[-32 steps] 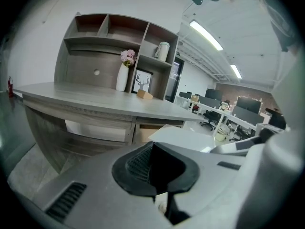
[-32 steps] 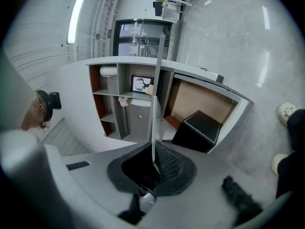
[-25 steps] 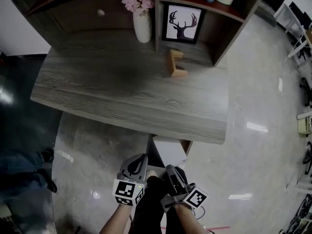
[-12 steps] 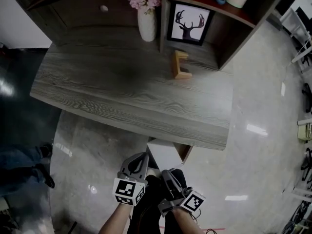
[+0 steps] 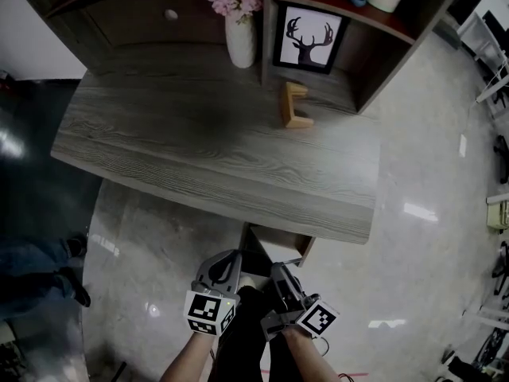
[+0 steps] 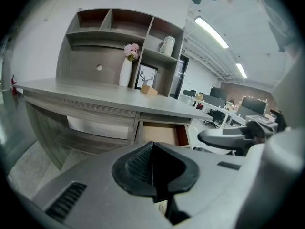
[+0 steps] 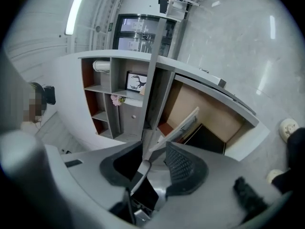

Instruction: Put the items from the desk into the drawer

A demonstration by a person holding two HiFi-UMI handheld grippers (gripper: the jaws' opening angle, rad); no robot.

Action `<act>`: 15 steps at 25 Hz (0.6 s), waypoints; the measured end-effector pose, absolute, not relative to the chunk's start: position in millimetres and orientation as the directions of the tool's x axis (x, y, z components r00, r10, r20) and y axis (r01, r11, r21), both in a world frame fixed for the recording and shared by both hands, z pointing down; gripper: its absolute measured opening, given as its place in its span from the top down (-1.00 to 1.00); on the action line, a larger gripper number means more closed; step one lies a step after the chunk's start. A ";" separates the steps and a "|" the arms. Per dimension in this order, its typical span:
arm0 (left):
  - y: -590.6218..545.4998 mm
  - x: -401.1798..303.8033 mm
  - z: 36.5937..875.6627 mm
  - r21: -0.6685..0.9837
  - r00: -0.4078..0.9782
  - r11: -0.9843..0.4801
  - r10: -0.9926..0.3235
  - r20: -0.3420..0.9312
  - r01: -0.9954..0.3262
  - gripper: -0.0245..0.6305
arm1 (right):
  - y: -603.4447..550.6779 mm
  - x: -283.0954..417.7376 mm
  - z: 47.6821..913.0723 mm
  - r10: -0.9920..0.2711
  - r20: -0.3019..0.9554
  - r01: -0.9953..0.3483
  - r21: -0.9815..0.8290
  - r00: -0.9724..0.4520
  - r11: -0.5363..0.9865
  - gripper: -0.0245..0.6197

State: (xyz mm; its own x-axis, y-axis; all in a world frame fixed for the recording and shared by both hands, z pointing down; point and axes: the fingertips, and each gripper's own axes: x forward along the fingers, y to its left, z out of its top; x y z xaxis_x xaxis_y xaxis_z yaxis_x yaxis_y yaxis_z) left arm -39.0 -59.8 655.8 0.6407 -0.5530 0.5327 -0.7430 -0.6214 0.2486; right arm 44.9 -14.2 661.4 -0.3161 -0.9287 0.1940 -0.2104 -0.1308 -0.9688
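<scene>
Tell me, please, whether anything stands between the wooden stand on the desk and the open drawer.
Nothing visible does. The desk is bare from the wooden stand to its front edge, and the drawer stands pulled out below that edge, though the desktop overhangs its back part.

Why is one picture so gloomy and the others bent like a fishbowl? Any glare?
Head view: dim, the desk shaded, bright reflections on the glossy floor. Left gripper view: brighter, ceiling lights flare, corners go black. Right gripper view: the wide lens bows the desk into an arc, and the scene sits tilted.
</scene>
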 end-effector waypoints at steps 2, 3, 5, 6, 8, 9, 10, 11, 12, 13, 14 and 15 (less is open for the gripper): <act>-60.2 -37.1 654.4 0.251 0.644 -0.623 -0.553 0.529 -0.741 0.89 | -13.0 43.4 662.0 -0.923 0.215 -0.236 -0.961 -0.320 -0.142 0.42; -60.8 -36.0 653.1 0.252 0.646 -0.624 -0.554 0.526 -0.740 0.89 | -11.6 41.4 662.2 -0.920 0.221 -0.242 -0.959 -0.324 -0.146 0.39; -62.2 -34.9 650.0 0.253 0.648 -0.625 -0.556 0.520 -0.739 0.89 | -8.4 35.7 661.6 -0.916 0.223 -0.240 -0.960 -0.333 -0.147 0.36; -62.9 -34.8 648.2 0.253 0.649 -0.625 -0.557 0.518 -0.739 0.89 | -6.0 33.2 661.8 -0.913 0.228 -0.239 -0.959 -0.337 -0.152 0.35; -63.6 -34.6 644.3 0.252 0.650 -0.626 -0.559 0.514 -0.738 0.89 | -1.0 29.8 660.7 -0.910 0.236 -0.242 -0.957 -0.341 -0.158 0.35; -63.7 -34.6 642.2 0.251 0.651 -0.627 -0.560 0.511 -0.737 0.89 | 0.8 28.0 658.8 -0.909 0.235 -0.242 -0.958 -0.345 -0.156 0.35; -63.9 -34.8 640.2 0.249 0.652 -0.629 -0.562 0.509 -0.736 0.89 | 2.2 26.2 656.7 -0.908 0.231 -0.241 -0.959 -0.349 -0.151 0.35; -64.1 -35.0 638.5 0.247 0.653 -0.631 -0.563 0.507 -0.736 0.89 | 3.4 24.4 654.9 -0.907 0.227 -0.239 -0.960 -0.354 -0.147 0.35; -64.2 -34.9 636.8 0.246 0.653 -0.632 -0.563 0.506 -0.735 0.89 | 4.8 23.0 653.1 -0.906 0.226 -0.238 -0.960 -0.359 -0.145 0.35; -64.2 -34.5 634.4 0.245 0.654 -0.633 -0.564 0.503 -0.734 0.89 | 6.0 22.5 651.1 -0.904 0.228 -0.241 -0.960 -0.362 -0.146 0.35; -64.1 -33.8 631.0 0.244 0.656 -0.634 -0.566 0.500 -0.733 0.89 | 6.8 22.9 647.9 -0.903 0.231 -0.245 -0.958 -0.363 -0.147 0.35; -63.9 -32.8 626.3 0.245 0.659 -0.636 -0.567 0.495 -0.732 0.89 | 7.1 23.9 643.3 -0.903 0.232 -0.250 -0.957 -0.363 -0.145 0.35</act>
